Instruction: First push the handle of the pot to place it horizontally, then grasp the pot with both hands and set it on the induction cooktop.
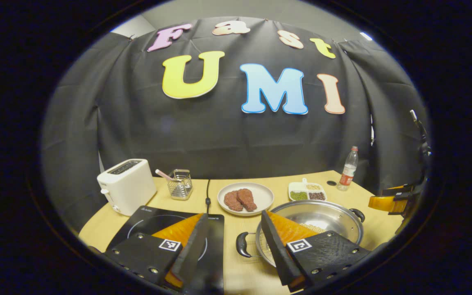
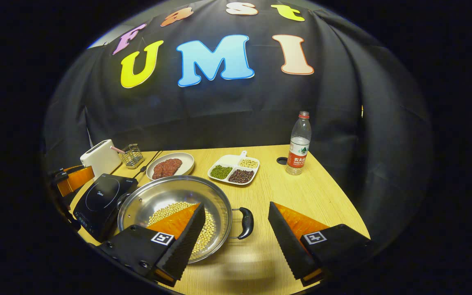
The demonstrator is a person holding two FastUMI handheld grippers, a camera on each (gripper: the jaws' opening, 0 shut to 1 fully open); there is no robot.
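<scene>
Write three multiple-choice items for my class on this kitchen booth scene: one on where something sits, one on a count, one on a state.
1. Where is the induction cooktop relative to the pot in the right gripper view?
A. to its left
B. to its right
C. under it

2. How many compartments has the white divided dish?
A. two
B. three
C. five

3. How do the right gripper jaws stand?
A. open, around the pot's handle
B. shut on the bottle
C. shut on the plate

Answers:
1 A: the cooktop lies left of the pot, which sits on the table.
2 B: green, dark and pale fillings each fill one section.
3 A: the handle lies between the parted jaws, untouched.
</scene>
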